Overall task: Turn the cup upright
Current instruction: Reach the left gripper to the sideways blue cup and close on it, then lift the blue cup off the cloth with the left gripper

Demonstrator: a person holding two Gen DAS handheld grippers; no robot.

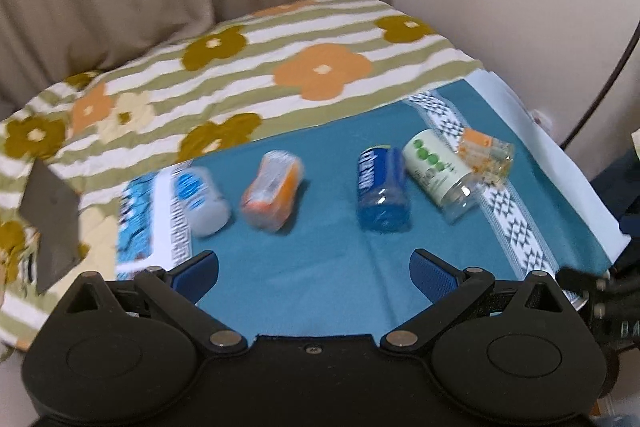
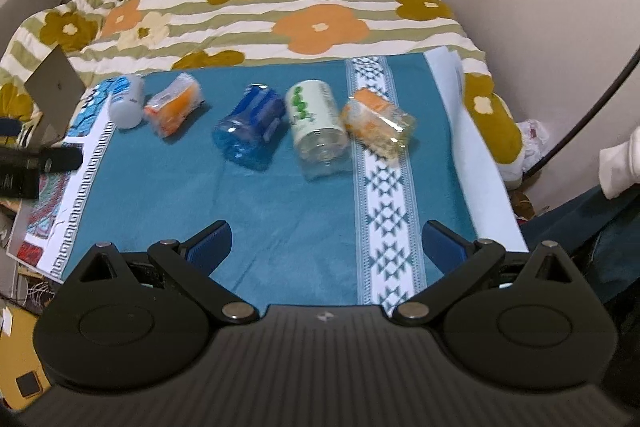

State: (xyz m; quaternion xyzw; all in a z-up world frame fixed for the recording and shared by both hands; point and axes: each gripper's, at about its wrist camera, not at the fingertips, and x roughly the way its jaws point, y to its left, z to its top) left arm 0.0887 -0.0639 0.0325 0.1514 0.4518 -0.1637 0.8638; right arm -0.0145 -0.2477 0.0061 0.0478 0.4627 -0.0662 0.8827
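Teal cloth [image 2: 280,219], blurry tipped cups [image 2: 250,131], unclear w/ motion.

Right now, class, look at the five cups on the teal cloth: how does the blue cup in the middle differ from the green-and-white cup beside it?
The blue cup is tinted see-through blue with a blue label; the green-and-white cup is clear plastic with a white label bearing green dots. The blue cup sits nearer the cloth's centre; the green-and-white cup lies beside the patterned white stripe. Both lie on their sides, untouched.
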